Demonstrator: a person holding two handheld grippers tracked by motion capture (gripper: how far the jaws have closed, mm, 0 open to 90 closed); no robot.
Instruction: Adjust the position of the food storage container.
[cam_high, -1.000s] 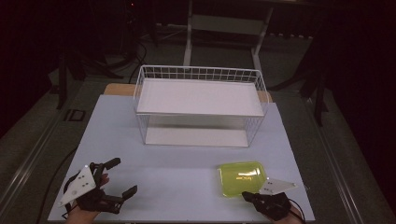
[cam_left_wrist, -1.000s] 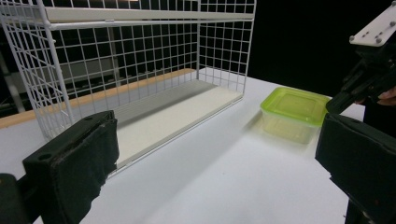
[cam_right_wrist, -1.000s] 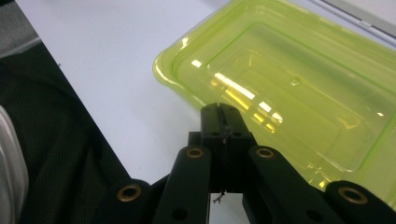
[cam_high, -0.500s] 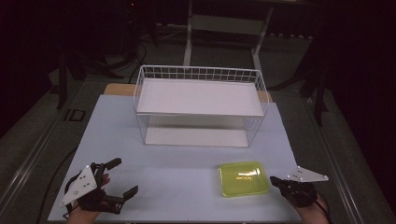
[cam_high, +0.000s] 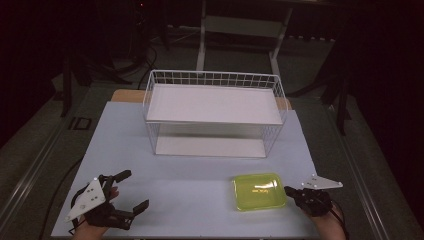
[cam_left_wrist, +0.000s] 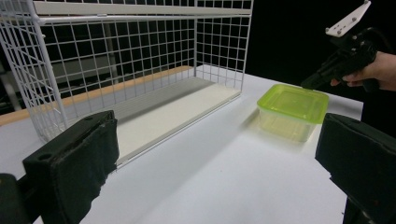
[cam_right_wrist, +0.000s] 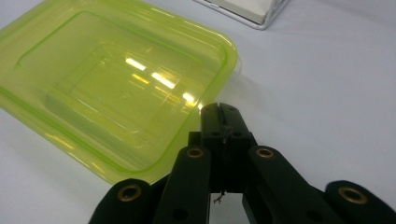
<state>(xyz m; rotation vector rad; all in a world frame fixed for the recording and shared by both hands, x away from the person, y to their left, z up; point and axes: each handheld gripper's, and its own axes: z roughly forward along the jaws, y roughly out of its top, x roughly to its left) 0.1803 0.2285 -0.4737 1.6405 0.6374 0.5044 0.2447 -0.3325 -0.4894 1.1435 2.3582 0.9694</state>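
Right gripper (cam_right_wrist: 219, 109) closed beside container (cam_high: 258, 191), left gripper (cam_high: 131, 191) spread.

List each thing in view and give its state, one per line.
Green container: flat on the table, no lid, nothing inside.
Wire rack: upright, both shelves bare.
Left gripper: jaws wide open, holding nothing.
Right gripper: jaws shut, tip beside the container's rim, gripping nothing.
Table: white top, level.

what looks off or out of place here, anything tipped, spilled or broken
Nothing stands out. The green container sits flat and empty on the table, the wire rack stands square, and the right gripper is shut beside the container's edge.
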